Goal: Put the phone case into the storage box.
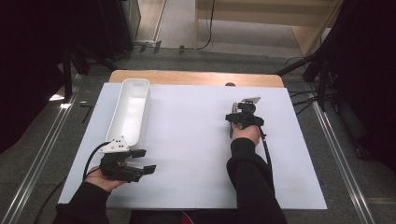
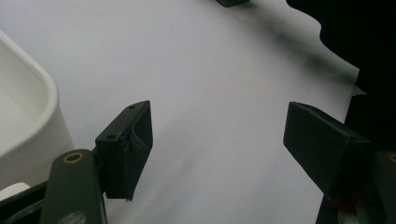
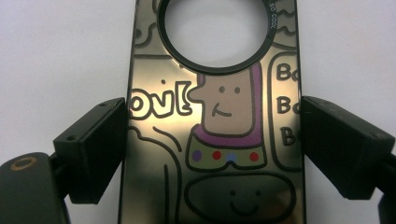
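Note:
A flat, glossy dark case (image 3: 219, 116) carries a cartoon figure and lettering, with a black-ringed round hole near its top. My right gripper (image 3: 212, 140) is shut on it, one black pad against each long edge. The white sheet shows through the hole and around the case. In the high view the right gripper (image 1: 243, 116) sits right of the table's middle, its hand covering the case. My left gripper (image 1: 144, 161) rests at the front left with jaws wide apart. Only white sheet lies between them in the left gripper view (image 2: 217, 135).
A long white tray (image 1: 130, 109) stands at the left, just beyond the left gripper, and its rounded corner (image 2: 28, 116) shows close by. A white sheet (image 1: 187, 144) covers the wooden table (image 1: 196, 78). Dark stands and cables flank both sides.

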A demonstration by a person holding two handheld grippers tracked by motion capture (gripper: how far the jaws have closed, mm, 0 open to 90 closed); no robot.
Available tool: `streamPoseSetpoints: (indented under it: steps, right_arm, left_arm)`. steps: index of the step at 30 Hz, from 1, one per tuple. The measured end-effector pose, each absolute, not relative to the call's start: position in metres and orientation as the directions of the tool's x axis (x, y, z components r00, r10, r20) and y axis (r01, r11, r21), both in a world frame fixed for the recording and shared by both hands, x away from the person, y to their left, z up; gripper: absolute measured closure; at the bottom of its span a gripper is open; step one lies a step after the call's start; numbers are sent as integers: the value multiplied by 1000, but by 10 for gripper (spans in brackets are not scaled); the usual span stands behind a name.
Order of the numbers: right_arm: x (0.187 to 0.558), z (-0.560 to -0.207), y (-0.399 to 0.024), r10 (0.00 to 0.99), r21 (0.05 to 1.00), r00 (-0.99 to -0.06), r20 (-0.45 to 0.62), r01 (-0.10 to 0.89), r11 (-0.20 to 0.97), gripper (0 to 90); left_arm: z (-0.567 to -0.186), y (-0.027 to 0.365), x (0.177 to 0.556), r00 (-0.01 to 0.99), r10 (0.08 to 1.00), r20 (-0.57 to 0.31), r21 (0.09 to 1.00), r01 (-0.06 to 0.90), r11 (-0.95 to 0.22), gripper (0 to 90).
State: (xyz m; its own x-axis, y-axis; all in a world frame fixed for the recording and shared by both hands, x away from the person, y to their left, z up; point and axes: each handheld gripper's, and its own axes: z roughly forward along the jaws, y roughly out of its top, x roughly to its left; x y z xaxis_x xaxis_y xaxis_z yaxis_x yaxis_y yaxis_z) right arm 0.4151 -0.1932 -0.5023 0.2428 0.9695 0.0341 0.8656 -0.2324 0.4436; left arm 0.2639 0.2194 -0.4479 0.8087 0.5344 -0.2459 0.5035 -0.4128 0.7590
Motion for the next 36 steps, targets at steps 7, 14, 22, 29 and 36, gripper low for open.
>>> streamPoseSetpoints:
  steps: [7,14,22,29,36]
  right_arm:
    - [415,-502,-193,970,443,242,34,866,-231,104]
    - [415,-501,-196,971,434,236,43,871,-231,105]
    - [413,-497,-205,966,421,253,57,871,-254,105]
    - [410,-489,-211,973,441,215,80,868,-228,106]
    - [406,-484,-214,981,448,169,94,873,-193,106]
  left_arm:
    - [-448,219,264,809,534,-247,759,504,-412,239]
    - [-448,220,264,808,535,-248,759,505,-411,240]
    - [-449,219,264,807,535,-250,758,507,-410,239]
    - [-449,219,265,807,535,-250,757,507,-412,240]
    - [-449,219,265,806,536,-252,756,509,-410,240]
